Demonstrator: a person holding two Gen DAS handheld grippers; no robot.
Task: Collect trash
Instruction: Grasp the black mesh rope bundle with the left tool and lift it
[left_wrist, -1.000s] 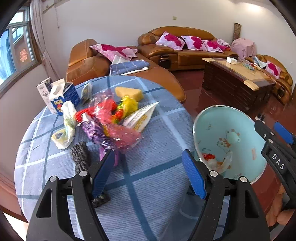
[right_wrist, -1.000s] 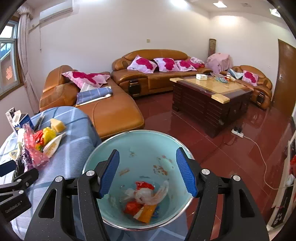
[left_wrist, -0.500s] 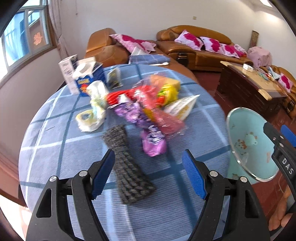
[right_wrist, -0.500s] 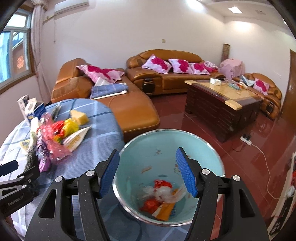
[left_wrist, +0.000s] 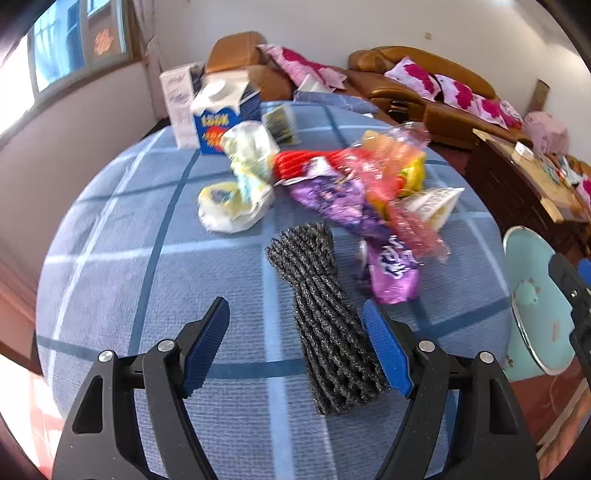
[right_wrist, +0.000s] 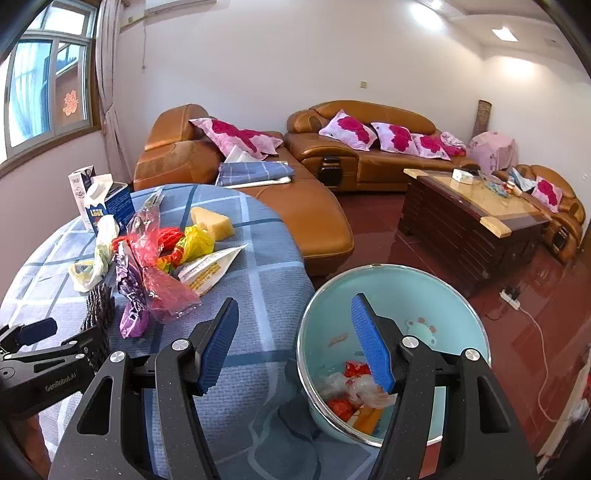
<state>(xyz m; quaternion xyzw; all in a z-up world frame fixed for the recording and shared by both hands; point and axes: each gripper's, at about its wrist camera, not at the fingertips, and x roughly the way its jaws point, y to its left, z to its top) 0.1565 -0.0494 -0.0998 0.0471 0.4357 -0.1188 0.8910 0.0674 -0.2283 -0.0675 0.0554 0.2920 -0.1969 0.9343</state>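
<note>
Round table (left_wrist: 110, 258), blue checked cloth, litter strewn from far edge toward middle. At far left edge: white carton (left_wrist: 177, 103) upright, blue-and-white milk carton (left_wrist: 221, 114) just beside it. Next along, crumpled white-and-yellow plastic bag (left_wrist: 236, 188), then red mesh netting (left_wrist: 295, 162) touching purple foil wrapper (left_wrist: 347, 218). Over those, pink cellophane (left_wrist: 391, 184) tangled with yellow wrapper (left_wrist: 413, 173); white triangular sachet (left_wrist: 436, 206) at right end of heap. Yellow sponge wedge (right_wrist: 212, 221) behind heap, toward far right edge.

Dark grey foam net sleeve (left_wrist: 325, 321) lying nearer middle, running lengthwise toward near edge. Left gripper (left_wrist: 295, 347) low over cloth, blue pads spread wide, sleeve's near half between them and close against right pad (left_wrist: 384, 350); contact not clear, nothing clamped.

Off right edge of table: pale teal trash bin (right_wrist: 443, 291), rim close to cloth's overhang, already holding red, white and orange wrappers (right_wrist: 351, 391). Right gripper (right_wrist: 295, 350) hanging above gap between table edge and bin, spread wide, holding nothing, right pad (right_wrist: 369, 347) over bin mouth, left pad over cloth.

Beyond: tan leather sofa (right_wrist: 258, 184) with pink cushions, dark wooden coffee table (right_wrist: 469, 221).
</note>
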